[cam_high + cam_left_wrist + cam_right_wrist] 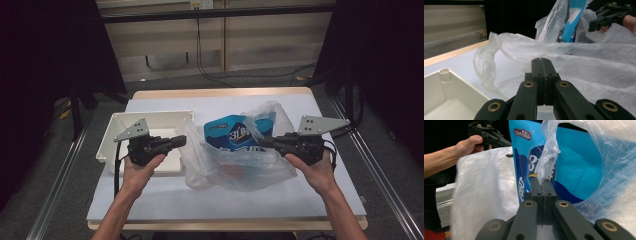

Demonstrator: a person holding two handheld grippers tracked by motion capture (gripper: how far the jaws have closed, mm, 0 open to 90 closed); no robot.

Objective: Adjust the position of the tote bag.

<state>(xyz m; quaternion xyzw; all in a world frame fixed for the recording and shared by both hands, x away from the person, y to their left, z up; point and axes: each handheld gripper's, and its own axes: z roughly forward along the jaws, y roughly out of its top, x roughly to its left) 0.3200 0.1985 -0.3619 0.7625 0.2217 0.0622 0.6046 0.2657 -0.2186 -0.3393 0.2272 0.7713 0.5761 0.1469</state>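
The thin clear crinkly plastic bag (235, 162) is sat mid-table, on the pale lilac-white table (165, 192), w/ a glossy blue snack pouch w/ white print (235, 134) stood upright inside it. The bag's mouth is being held apart from both sides.

Left gripper (181, 140) is clenched tight on the bag's left rim. In the left gripper view the jaws are seen pressed flat together w/ no gap, and the crinkled film (529, 53) is bunched right at the tips. Whether the film is truly pinched there can't be told 100% from that view, but in the high view the tips are seen touching the bag edge.

Right gripper (263, 143) is also clamped shut, and here it's clearer: in the right gripper view a twisted strip of the bag film (547, 157) is seen rising straight out from between the closed jaws, w/ the blue pouch (574, 167) just behind it.

A shallow white rectangular plastic tray (112, 137) is placed on the table's left part, just beside the bag; the left gripper is held above its right end. Its rim corner is seen bottom-left in the left gripper view (445, 72).

Both grippers are held roughly level, pointed inward at each other, w/ the bag between them.
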